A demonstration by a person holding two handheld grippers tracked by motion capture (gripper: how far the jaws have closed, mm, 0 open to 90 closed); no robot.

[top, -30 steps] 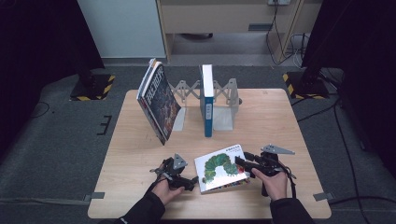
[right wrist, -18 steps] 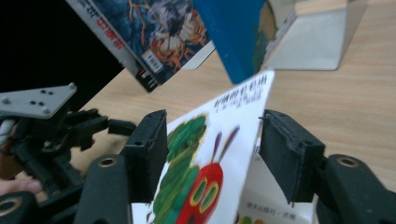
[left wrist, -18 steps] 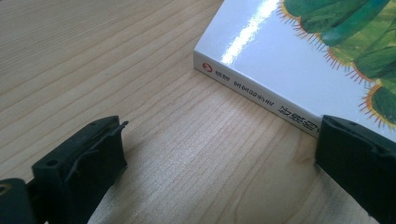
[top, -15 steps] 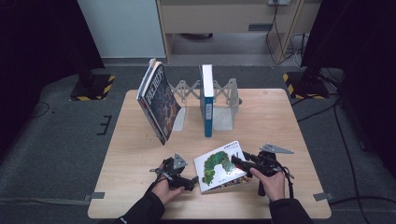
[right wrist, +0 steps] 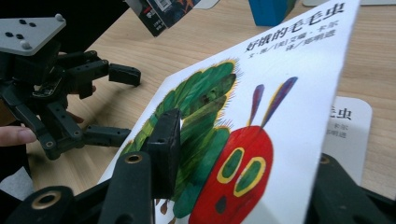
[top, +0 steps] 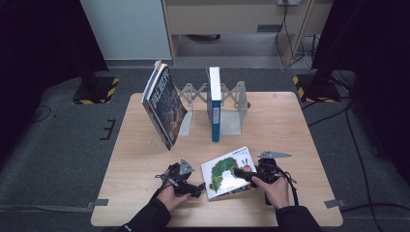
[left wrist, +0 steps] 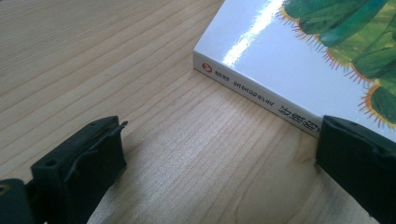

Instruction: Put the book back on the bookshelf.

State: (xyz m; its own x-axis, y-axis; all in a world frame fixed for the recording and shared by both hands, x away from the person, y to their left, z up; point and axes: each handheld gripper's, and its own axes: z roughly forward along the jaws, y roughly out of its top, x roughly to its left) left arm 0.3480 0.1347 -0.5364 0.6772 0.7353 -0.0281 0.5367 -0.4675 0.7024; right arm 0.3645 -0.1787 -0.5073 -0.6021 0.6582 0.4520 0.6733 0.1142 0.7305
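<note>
On the pale wooden tabletop (top: 145,145), toward the person's edge at about 6 o'clock, lies a picture book (top: 227,172) with a white cover and a green caterpillar with a red face. The right tool (top: 244,175) comes at the book from 3 o'clock and has its jaws closed on the front cover: in the right gripper view one black jaw presses on the caterpillar's green body and the other sits under the cover's outer edge, and the cover is lifted off the page below, whose rounded white corner with printed characters shows just beyond at 3 o'clock. The left tool (top: 194,184) rests low at the book's 9 o'clock side, held in the left hand (top: 169,196), its jaws spread wide and holding nothing; in the left gripper view the book's spine (left wrist: 261,95) with small lettering runs between them, the far jaw just beside or touching the spine, I cannot tell which. Farther back, around 12 o'clock, a grey accordion-style book rack (top: 232,104) stands on the tabletop with a blue hardback (top: 214,104) upright in it. At 11 o'clock a dark-covered book (top: 164,104) leans tilted, its top tipped away from the rack's left end plate and a thinner volume lying against its outer side.
</note>
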